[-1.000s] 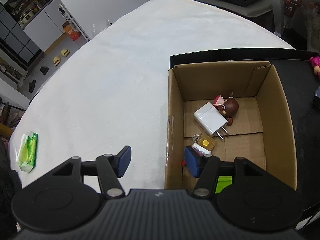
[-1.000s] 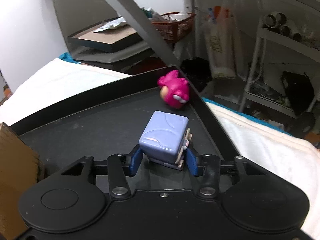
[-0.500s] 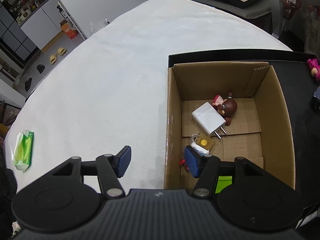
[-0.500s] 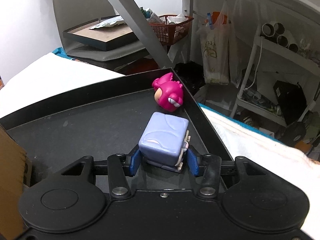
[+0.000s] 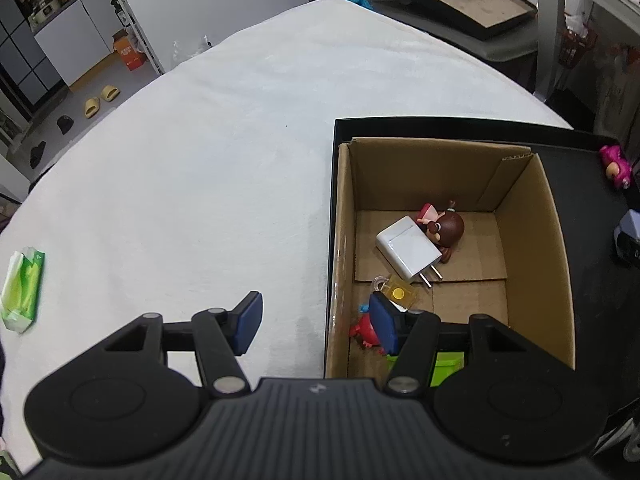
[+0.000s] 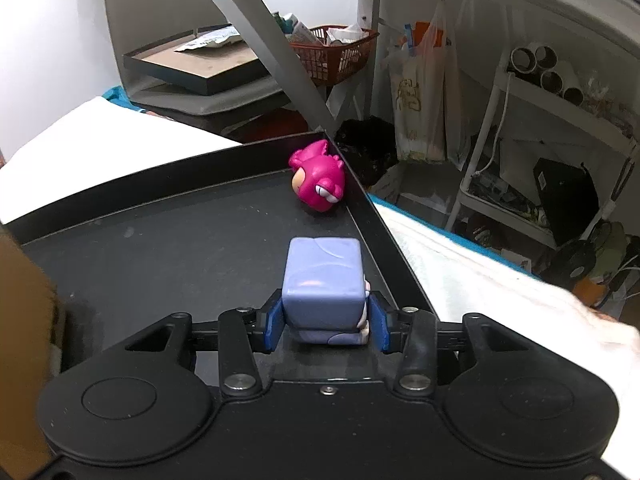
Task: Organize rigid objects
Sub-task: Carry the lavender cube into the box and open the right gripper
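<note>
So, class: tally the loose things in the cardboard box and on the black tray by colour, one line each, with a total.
White: 1, charger
Brown: 1, figurine
Yellow: 1, padlock
Red: 1, toy
Green: 1, block
Pink: 1, figure
Lilac: 1, cube toy
Total: 7

left wrist view high over cardboard box (image 5: 452,184), right wrist view low, both share black tray (image 6: 168,248)

The black tray (image 6: 168,240) floor lies bare left of the lavender cube toy (image 6: 323,276); its raised rim hems the cube's right; the pink figurine (image 6: 320,180) blocks the far corner; the cardboard box (image 5: 556,240) walls the tray's left side.
</note>
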### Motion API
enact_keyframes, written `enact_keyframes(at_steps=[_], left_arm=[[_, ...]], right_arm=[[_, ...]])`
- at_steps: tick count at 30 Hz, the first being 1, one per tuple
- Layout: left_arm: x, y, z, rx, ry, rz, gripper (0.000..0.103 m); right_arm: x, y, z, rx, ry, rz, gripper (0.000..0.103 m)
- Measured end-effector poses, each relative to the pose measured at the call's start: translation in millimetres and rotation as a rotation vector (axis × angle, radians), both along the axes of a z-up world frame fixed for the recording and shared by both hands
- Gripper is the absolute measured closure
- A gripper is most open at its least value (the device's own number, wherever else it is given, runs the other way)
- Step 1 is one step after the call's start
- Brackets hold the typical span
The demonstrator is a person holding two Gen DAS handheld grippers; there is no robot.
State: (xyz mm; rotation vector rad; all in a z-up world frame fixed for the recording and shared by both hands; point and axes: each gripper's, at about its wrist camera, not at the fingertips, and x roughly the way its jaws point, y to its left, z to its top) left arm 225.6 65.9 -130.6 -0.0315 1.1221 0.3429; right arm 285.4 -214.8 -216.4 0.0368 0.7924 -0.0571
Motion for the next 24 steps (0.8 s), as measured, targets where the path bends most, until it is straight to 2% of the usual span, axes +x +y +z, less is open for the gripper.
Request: enact_keyframes(at_steps=[15,24], left_arm=[[-10.6,10.8,2.3,-0.072,-0.032,-0.002,0.045],[-15.9,17.9,1.0,-0.109,-0.047,-0.005,0.046]], right_arm=[[-27.0,20.3,64.2,-0.050,-0.057,0.115,0.061],[-37.8,54.1,92.9,-0.061,-0.074,0.260,0.061]])
